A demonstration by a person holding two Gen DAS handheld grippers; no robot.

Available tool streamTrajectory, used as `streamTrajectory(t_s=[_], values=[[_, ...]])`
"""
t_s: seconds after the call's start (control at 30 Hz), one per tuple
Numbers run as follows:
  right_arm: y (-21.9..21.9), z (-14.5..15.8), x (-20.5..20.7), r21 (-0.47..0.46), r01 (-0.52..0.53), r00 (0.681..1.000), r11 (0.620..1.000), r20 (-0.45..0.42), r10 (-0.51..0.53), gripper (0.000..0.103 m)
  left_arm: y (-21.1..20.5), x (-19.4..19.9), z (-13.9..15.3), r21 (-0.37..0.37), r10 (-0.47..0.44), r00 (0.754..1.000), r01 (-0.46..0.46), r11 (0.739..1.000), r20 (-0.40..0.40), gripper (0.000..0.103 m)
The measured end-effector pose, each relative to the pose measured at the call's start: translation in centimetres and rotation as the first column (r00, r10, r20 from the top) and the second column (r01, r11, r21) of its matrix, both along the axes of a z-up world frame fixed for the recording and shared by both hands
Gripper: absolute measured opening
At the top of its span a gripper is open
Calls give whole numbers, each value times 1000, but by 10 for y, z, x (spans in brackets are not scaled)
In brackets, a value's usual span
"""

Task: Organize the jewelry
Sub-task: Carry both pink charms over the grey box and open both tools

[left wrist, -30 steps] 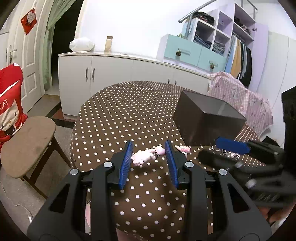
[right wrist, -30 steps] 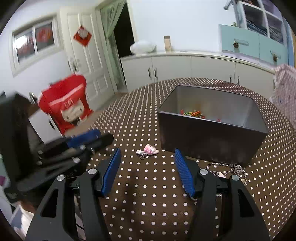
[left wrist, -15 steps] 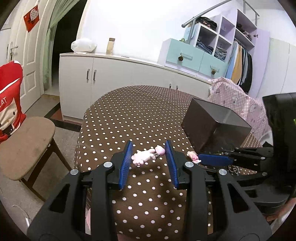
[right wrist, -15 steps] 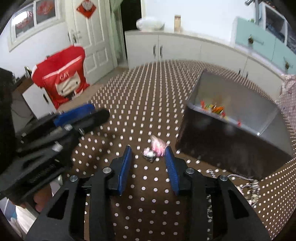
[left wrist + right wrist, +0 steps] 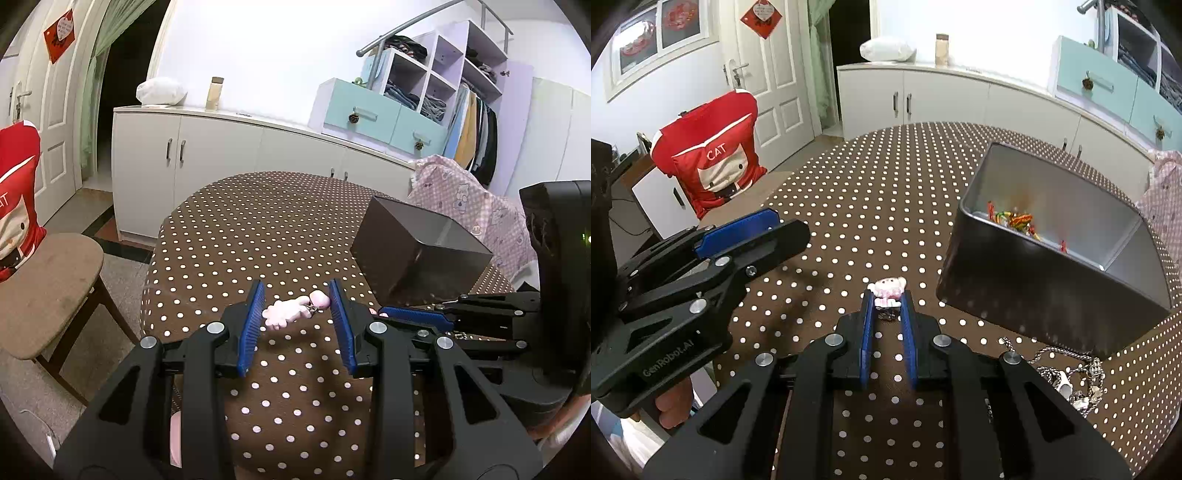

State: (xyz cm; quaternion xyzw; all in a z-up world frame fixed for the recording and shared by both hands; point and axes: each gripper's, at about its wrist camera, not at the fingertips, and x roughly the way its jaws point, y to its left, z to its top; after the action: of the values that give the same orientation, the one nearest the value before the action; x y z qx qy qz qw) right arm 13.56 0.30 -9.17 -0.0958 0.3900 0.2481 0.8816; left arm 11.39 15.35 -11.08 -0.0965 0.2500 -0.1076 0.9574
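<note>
A pink and white cat charm (image 5: 887,289) lies on the polka-dot tablecloth (image 5: 849,206). My right gripper (image 5: 887,300) has closed around it, its blue pads on both sides of the charm. My left gripper (image 5: 297,295) is open, with a second pink charm (image 5: 291,309) on the cloth between its fingertips, not gripped. A dark metal box (image 5: 1052,236) holds colourful jewelry (image 5: 1015,219); it also shows in the left wrist view (image 5: 413,251). A silver chain necklace (image 5: 1067,373) lies on the cloth in front of the box.
A chair with a brown seat (image 5: 40,288) stands left of the table. A red cat chair cover (image 5: 709,158) is behind the left gripper (image 5: 701,273). White cabinets (image 5: 240,155) line the far wall. The table edge runs close to the left gripper.
My right gripper has moved forward to the pink cat charm and closed from wide open onto it. My left gripper stays open over the other charm.
</note>
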Motion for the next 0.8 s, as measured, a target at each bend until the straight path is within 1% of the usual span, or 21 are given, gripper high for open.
streamTrajectory(t_s=[0.23, 0.47, 0.8], values=[[-11, 5, -7, 34, 7, 1000, 999, 14, -7, 13, -11, -5, 7, 24, -2, 1000, 1, 1000, 12, 36], [-37, 17, -16, 91, 40, 998, 995, 35, -43, 13, -30, -7, 12, 56, -12, 1000, 11, 998, 20, 36], [-82, 39, -22, 169, 111, 988, 979, 91, -128, 13, -71, -7, 24, 100, -85, 996, 82, 992, 33, 36]])
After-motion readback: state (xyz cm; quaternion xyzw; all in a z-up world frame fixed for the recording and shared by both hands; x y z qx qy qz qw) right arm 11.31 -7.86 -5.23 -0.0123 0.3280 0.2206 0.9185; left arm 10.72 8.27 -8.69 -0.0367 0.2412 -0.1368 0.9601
